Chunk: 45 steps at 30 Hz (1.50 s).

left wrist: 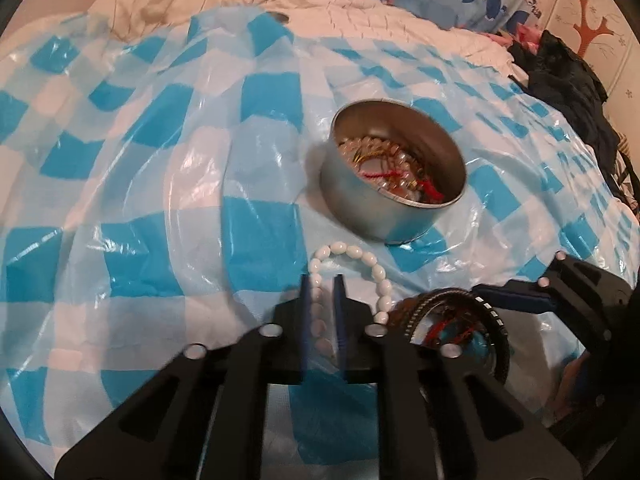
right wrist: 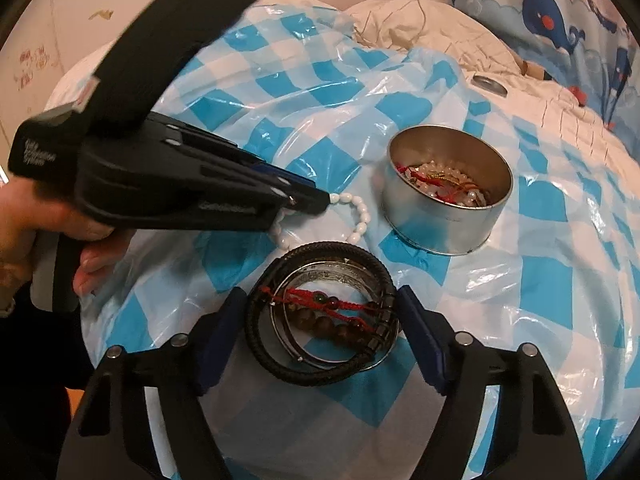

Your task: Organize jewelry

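Right wrist: one tin, two hand-held grippers.

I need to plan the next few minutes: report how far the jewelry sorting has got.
Done: the round tin already holds pearl strands and red cord pieces. In hand: the left tool is shut on the white bead bracelet; the right tool stands open around the pile of bangles, not gripping. Left: both must go into the tin.
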Tool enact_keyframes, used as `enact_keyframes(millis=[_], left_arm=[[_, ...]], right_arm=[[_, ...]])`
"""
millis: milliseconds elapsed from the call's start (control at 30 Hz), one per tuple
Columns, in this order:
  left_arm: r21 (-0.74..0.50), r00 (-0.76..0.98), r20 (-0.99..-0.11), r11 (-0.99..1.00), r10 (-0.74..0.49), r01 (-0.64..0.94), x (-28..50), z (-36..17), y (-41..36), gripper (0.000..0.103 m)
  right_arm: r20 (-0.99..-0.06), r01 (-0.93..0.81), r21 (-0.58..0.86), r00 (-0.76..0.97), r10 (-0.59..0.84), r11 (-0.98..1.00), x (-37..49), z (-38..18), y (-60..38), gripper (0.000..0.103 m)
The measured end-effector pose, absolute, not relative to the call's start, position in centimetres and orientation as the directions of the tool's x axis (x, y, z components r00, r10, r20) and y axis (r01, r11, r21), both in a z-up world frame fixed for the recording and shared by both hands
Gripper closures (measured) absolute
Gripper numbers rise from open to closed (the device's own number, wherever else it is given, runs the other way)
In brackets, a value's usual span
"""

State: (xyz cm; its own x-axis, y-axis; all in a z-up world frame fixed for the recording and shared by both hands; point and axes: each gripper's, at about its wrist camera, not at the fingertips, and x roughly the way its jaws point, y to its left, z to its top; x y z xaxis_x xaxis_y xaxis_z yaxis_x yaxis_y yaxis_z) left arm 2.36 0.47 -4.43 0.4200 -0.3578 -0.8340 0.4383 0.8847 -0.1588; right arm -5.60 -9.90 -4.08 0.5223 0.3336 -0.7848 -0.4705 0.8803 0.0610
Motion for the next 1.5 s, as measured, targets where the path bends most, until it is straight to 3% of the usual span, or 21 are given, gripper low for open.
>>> enact_keyframes(millis=[367,600,700,733,833,933,967,1100,1300,1500], left_arm=[[-0.322,0.445,-0.746,0.853,-0.496,0.411,2.4,-1.3,3.3,0.101],[-0.216,0.426,-0.807,0.876,-0.408,0.431,2.5,-3.2,1.4,0.100],[-0.157,0.418,-0.837,0.887,-0.353,0.434,2.7,-4.6,0.6,0.089],[-0.145,0.418,-0.842,0.889,-0.341,0.434,2.7,-4.9,0.5,0.080],[-0.111,0.398,-0.864,0.887,-0.309,0.448,2.7,-6.2,0.0,0.077],[-0.085,0.398,-0.871,0.885,-0.289,0.457,2.4,-6.2,-0.2,0.082],[-0.094,0.392,-0.871,0.882,-0.297,0.461,2.4,-6.2,-0.2,0.097],[-0.122,0.397,-0.854,0.872,-0.336,0.474,1.9,-5.3,0.0,0.097],[-0.201,0.427,-0.796,0.854,-0.428,0.480,1.5,-2.1,0.9,0.097],[-0.256,0.462,-0.740,0.840,-0.488,0.478,1.7,0.6,1.7,0.097]], right_arm=[[-0.742,-0.438,0.166,0.535,0.404,0.884,-5.3,-2.6,-11.6,0.032],[-0.757,-0.439,0.152,0.524,0.390,0.885,-5.2,-3.0,-11.4,0.032],[-0.765,-0.441,0.139,0.521,0.379,0.887,-5.2,-3.2,-11.3,0.032],[-0.768,-0.441,0.138,0.517,0.377,0.887,-5.2,-3.3,-11.3,0.032],[-0.780,-0.442,0.132,0.506,0.368,0.887,-5.2,-3.7,-11.2,0.032],[-0.782,-0.446,0.128,0.504,0.367,0.886,-5.2,-3.9,-11.1,0.032],[-0.781,-0.446,0.127,0.505,0.366,0.886,-5.2,-3.8,-11.2,0.032],[-0.771,-0.437,0.141,0.514,0.375,0.888,-5.1,-3.5,-11.7,0.032],[-0.721,-0.387,0.316,0.495,0.485,0.866,-4.2,-2.6,-14.1,0.032],[-0.605,-0.288,0.561,0.498,0.621,0.776,-3.2,-1.8,-17.8,0.032]])
